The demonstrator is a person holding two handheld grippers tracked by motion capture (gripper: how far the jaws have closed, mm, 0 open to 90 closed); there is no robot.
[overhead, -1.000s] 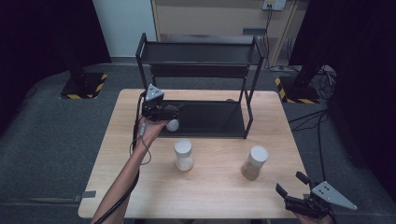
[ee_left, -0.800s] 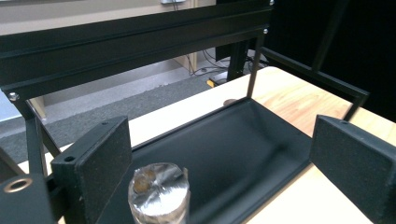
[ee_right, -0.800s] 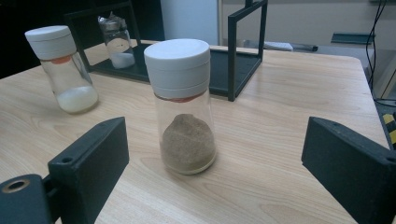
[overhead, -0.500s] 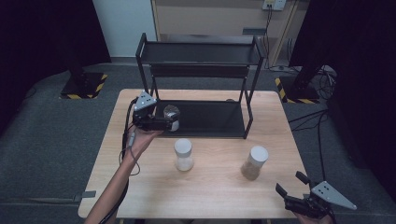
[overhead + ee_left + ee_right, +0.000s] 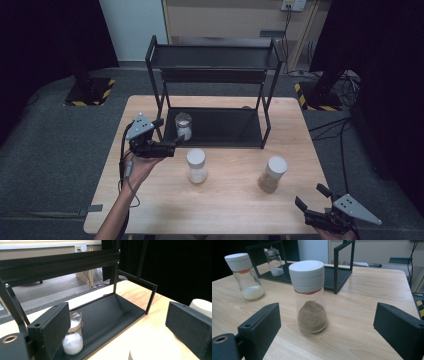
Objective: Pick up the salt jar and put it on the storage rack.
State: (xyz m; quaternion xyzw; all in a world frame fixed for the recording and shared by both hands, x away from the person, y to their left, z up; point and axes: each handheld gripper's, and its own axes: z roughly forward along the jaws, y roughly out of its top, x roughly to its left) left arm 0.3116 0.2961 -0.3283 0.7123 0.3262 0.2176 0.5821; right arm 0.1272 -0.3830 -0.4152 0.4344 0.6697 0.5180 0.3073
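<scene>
Standing on grey carpet in a dark-curtained room, a pale wooden table carries a black shelf rack; both grippers, left and right, gape empty-jawed.

small glass jar – clear, white powder in its bottom, shiny crinkled top, upright | sits on the rack's lower tray at its left end | just ahead of my left tongs, beside their left jaw, untouched, jaws wide apart
</scene>
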